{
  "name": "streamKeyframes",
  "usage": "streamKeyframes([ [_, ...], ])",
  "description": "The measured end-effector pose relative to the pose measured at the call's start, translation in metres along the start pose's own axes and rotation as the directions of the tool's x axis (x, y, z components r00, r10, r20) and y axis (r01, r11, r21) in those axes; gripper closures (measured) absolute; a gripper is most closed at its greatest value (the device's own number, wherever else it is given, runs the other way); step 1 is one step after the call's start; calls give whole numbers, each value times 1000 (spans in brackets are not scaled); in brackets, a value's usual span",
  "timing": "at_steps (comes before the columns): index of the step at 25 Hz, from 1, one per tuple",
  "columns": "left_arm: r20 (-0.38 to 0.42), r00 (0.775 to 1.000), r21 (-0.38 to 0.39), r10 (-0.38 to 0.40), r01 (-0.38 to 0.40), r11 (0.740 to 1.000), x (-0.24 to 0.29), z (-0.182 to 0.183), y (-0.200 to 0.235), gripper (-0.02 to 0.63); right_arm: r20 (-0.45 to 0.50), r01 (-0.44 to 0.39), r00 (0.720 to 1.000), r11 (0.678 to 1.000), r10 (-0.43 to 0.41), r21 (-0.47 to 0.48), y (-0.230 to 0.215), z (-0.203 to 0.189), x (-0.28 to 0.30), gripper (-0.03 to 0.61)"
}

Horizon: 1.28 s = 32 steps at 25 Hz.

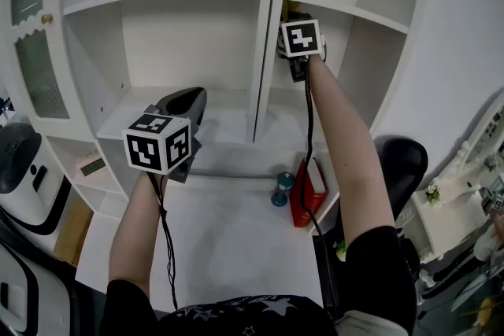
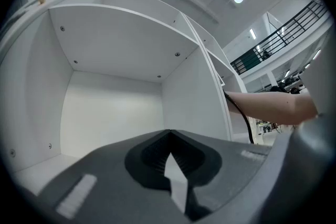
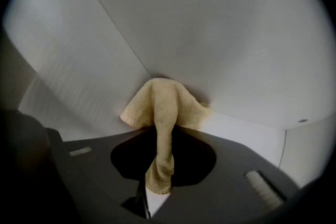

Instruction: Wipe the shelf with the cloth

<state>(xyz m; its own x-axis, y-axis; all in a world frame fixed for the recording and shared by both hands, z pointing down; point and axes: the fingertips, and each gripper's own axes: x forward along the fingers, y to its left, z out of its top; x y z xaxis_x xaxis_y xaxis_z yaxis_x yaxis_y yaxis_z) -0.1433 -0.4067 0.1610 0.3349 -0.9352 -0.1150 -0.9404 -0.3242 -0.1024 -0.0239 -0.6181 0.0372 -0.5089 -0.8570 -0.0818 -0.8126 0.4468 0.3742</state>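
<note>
Right hand-held gripper pinches cloth, unseen overhead

Access findings: the left compartment stood open, giving the left gripper free passage to its back wall. The upright divider barred sideways travel. The right gripper was hard in a corner, its cloth against the walls. Below, a red object and a teal item crowded the desk's right edge.
</note>
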Motion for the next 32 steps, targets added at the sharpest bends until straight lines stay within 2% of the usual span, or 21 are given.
streamKeyframes([
  [7,12,1000,-2,-14,14,1000,-1,3,-4,611,21,1,1000,1000,-2,7,-3,0,-14,495],
  [10,9,999,-3,-37,37,999,2,2,-10,612,41,61,997,998,-61,-6,-21,-1,-28,495],
  [14,9,997,4,-71,71,997,9,5,-21,612,13,162,987,987,-162,5,-52,-15,-48,495],
  [19,12,994,14,-110,110,994,20,8,-35,612,-29,312,950,949,-311,46,-100,-40,-73,495],
  [22,13,991,19,-130,129,991,25,8,-41,612,-49,338,941,939,-336,60,-115,-52,-81,495],
  [25,10,990,16,-142,142,990,31,7,-43,611,-115,371,925,926,-362,69,-123,-74,-86,495],
  [28,2,988,20,-153,153,988,35,5,-46,611,-119,386,919,918,-375,90,-126,-82,-82,495],
  [30,0,988,25,-157,157,987,37,3,-47,612,-146,414,905,905,-399,97,-129,-91,-80,495],
  [32,5,988,26,-154,154,988,40,4,-45,611,-145,409,908,906,-393,109,-128,-95,-71,495],
])
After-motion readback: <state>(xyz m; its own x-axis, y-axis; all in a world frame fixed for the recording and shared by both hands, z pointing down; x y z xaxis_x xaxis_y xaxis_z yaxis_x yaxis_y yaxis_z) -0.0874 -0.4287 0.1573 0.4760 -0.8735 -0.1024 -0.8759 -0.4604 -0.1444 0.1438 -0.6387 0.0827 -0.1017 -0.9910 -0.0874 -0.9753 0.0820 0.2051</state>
